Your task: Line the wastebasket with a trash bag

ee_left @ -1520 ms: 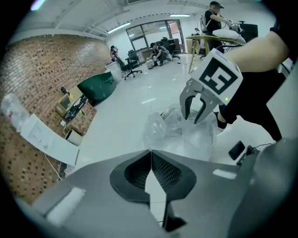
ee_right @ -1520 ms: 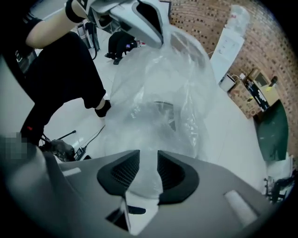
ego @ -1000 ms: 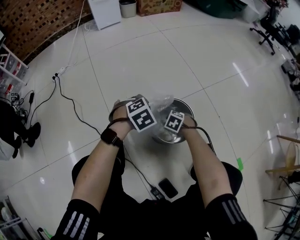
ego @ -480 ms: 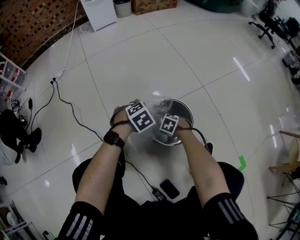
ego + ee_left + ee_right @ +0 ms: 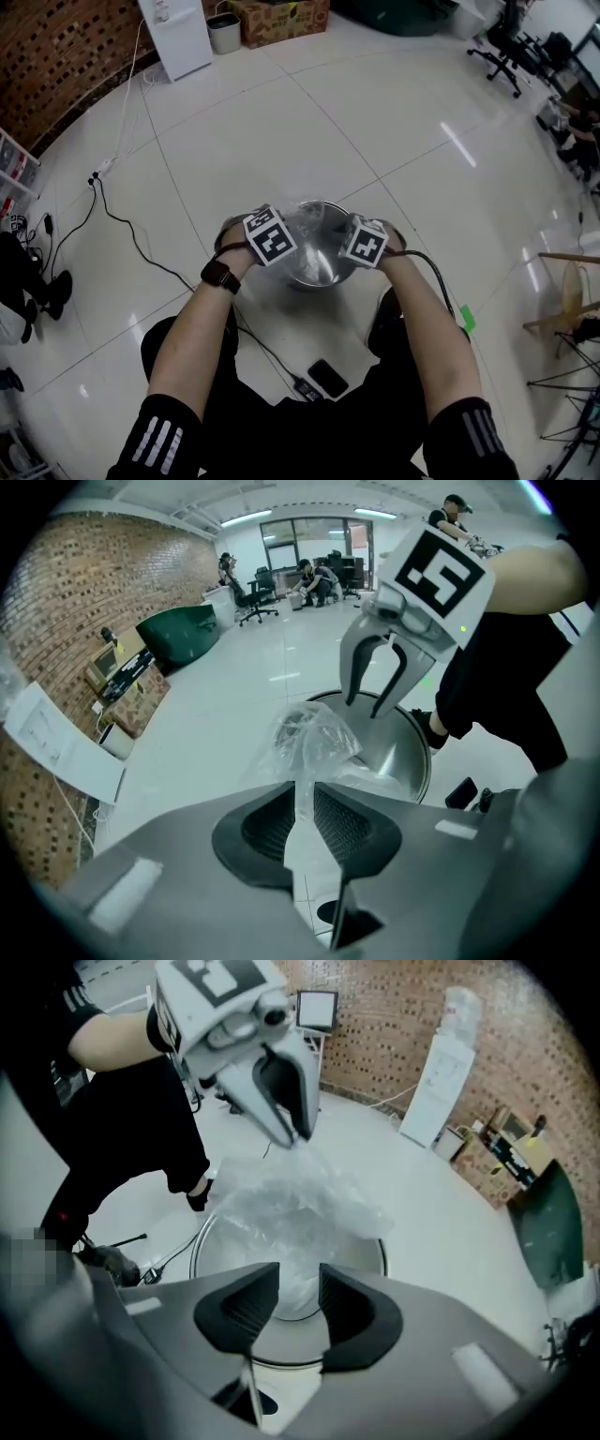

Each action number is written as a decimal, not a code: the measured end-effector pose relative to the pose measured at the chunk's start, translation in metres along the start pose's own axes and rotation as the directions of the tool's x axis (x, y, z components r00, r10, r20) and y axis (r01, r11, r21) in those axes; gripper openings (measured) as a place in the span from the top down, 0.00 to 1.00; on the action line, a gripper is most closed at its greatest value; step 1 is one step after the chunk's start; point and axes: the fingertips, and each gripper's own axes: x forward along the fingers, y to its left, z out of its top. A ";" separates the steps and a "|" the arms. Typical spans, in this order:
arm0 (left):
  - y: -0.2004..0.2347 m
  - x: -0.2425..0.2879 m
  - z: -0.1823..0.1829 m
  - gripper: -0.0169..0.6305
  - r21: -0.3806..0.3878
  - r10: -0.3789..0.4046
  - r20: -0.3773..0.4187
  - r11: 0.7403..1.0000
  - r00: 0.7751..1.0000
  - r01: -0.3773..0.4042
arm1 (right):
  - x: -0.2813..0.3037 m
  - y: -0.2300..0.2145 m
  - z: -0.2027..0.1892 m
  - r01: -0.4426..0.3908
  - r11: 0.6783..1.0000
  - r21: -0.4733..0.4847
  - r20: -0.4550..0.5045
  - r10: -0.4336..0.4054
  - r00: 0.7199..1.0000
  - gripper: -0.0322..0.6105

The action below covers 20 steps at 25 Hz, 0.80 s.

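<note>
A round metal wastebasket (image 5: 330, 274) stands on the floor in front of the person. Above its opening hangs a bunched clear trash bag (image 5: 310, 219). My left gripper (image 5: 302, 813) is shut on a strip of the bag's film (image 5: 309, 742); the right gripper view shows its tips pinching the bag's top (image 5: 296, 1138). My right gripper (image 5: 295, 1302) is over the basket's right side, and its jaws are opening. The bag (image 5: 291, 1204) lies beyond their gap, and the pads (image 5: 246, 1309) press on nothing. Seen from the left gripper view, the right gripper (image 5: 367, 705) hangs open over the rim (image 5: 419, 761).
A black phone (image 5: 328, 377) and a cable (image 5: 272, 352) lie on the floor near the person's legs. A white appliance (image 5: 173, 33), a small bin (image 5: 225, 31) and a cardboard box (image 5: 281, 17) stand by the brick wall. Office chairs (image 5: 502, 56) and people are far off.
The right gripper has risen and moved right, from over the basket's middle toward its right rim. The left gripper has shifted slightly, still holding the bag.
</note>
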 end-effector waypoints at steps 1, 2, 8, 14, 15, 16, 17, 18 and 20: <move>-0.006 -0.001 0.004 0.89 0.015 -0.014 0.011 1.000 1.000 0.013 | -0.012 -0.004 0.004 0.031 1.000 0.003 0.028 -0.031 0.999 0.72; -0.010 -0.002 0.007 0.89 0.032 -0.026 0.019 0.999 0.999 0.025 | -0.022 -0.006 0.008 0.052 0.999 0.012 0.057 -0.053 0.997 0.71; -0.024 -0.015 0.022 0.94 0.077 -0.055 0.072 0.996 0.996 0.050 | -0.052 -0.006 0.037 0.074 0.994 0.078 0.177 -0.087 0.980 0.67; -0.029 -0.028 0.035 0.95 0.085 -0.089 0.116 0.993 0.989 0.079 | -0.053 0.007 0.050 0.152 0.979 -0.137 0.175 -0.127 0.976 0.61; -0.029 -0.028 0.036 0.95 0.085 -0.094 0.118 0.993 0.989 0.084 | -0.048 0.008 0.050 0.169 0.968 -0.188 0.160 -0.139 0.977 0.61; -0.031 -0.028 0.037 0.95 0.084 -0.101 0.120 0.992 0.988 0.091 | -0.043 0.008 0.050 0.180 0.957 -0.227 0.148 -0.149 0.978 0.61; -0.032 -0.028 0.038 0.95 0.083 -0.109 0.121 0.992 0.987 0.100 | -0.037 0.008 0.050 0.182 0.951 -0.250 0.139 -0.151 0.979 0.61; -0.033 -0.028 0.039 0.95 0.082 -0.118 0.122 0.991 0.986 0.108 | -0.032 0.009 0.050 0.176 0.949 -0.261 0.132 -0.146 0.980 0.61; -0.034 -0.027 0.040 0.95 0.084 -0.130 0.113 0.989 0.985 0.120 | -0.023 0.010 0.047 0.161 0.948 -0.273 0.107 -0.137 0.985 0.63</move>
